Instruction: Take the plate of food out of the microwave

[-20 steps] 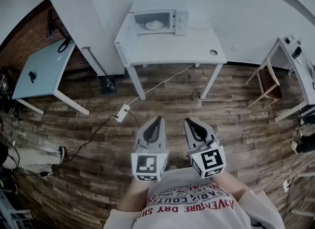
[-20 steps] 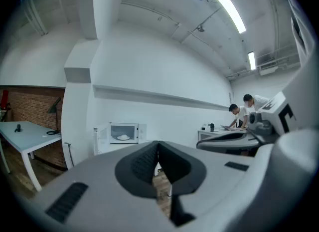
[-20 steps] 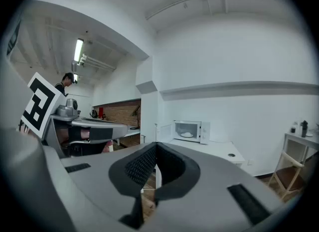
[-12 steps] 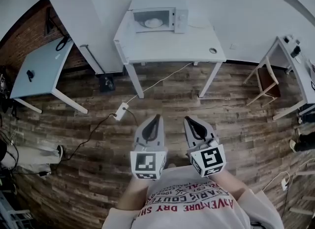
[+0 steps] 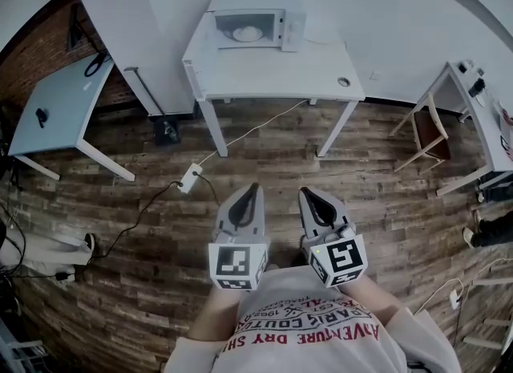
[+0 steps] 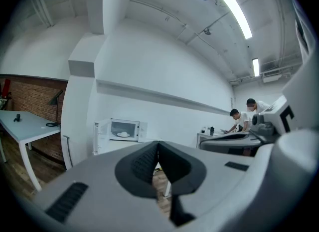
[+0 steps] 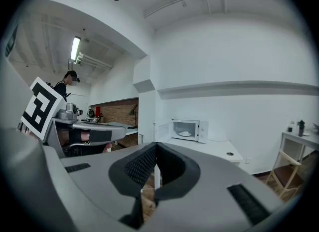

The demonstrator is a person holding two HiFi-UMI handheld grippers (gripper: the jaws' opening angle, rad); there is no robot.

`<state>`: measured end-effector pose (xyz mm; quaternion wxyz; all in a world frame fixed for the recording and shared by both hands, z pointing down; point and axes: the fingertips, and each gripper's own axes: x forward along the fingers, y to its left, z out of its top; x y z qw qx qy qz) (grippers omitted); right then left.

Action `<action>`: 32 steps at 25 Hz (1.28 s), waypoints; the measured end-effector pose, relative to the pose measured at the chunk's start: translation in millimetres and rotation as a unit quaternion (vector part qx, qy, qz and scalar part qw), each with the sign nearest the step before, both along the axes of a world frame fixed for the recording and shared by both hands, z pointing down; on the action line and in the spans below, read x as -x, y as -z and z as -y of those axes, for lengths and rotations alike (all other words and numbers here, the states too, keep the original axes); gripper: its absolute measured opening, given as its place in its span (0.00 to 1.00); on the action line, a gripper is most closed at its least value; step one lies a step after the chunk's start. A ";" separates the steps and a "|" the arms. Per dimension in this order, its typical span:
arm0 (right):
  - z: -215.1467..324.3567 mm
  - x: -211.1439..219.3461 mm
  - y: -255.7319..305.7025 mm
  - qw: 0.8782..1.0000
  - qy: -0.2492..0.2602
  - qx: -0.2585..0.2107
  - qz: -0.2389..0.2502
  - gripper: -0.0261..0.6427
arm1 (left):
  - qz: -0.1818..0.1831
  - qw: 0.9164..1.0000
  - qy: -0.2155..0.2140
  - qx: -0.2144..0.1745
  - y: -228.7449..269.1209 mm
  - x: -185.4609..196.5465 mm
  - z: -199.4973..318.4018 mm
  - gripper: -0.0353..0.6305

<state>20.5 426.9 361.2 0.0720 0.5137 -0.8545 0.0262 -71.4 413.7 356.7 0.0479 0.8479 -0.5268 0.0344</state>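
The white microwave (image 5: 251, 28) stands at the back of a white table (image 5: 272, 70), far ahead of me, with its door swung open to the left. Inside it lies a white plate of food (image 5: 248, 34). The same plate of food (image 6: 122, 134) shows small in the left gripper view, and the plate of food (image 7: 185, 133) also shows in the right gripper view. My left gripper (image 5: 253, 189) and right gripper (image 5: 305, 193) are held side by side close to my chest, over the wooden floor. Both are shut with nothing between the jaws.
A power strip (image 5: 190, 177) and its cable lie on the floor between me and the table. A small round object (image 5: 343, 82) sits near the table's right front corner. A grey-blue table (image 5: 56, 111) stands at the left, a wooden chair (image 5: 429, 132) at the right. Two people (image 6: 244, 118) work at a distant desk.
The table and microwave have drifted slightly up and left in the head view. Both grippers stay shut and side by side, a little lower in the frame.
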 end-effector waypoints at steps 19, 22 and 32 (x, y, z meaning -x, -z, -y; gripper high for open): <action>161.4 -27.3 -6.4 0.998 0.057 0.010 0.034 0.05 | 0.007 0.999 0.047 0.019 -9.6 -26.6 144.3 0.06; 208.8 -46.4 -1.0 0.997 0.063 0.009 0.038 0.05 | 0.006 0.998 0.054 0.016 -4.2 -43.2 187.9 0.06; 336.1 -100.3 7.3 0.997 0.078 0.002 0.030 0.05 | -0.001 0.998 0.066 0.007 2.5 -95.5 313.2 0.06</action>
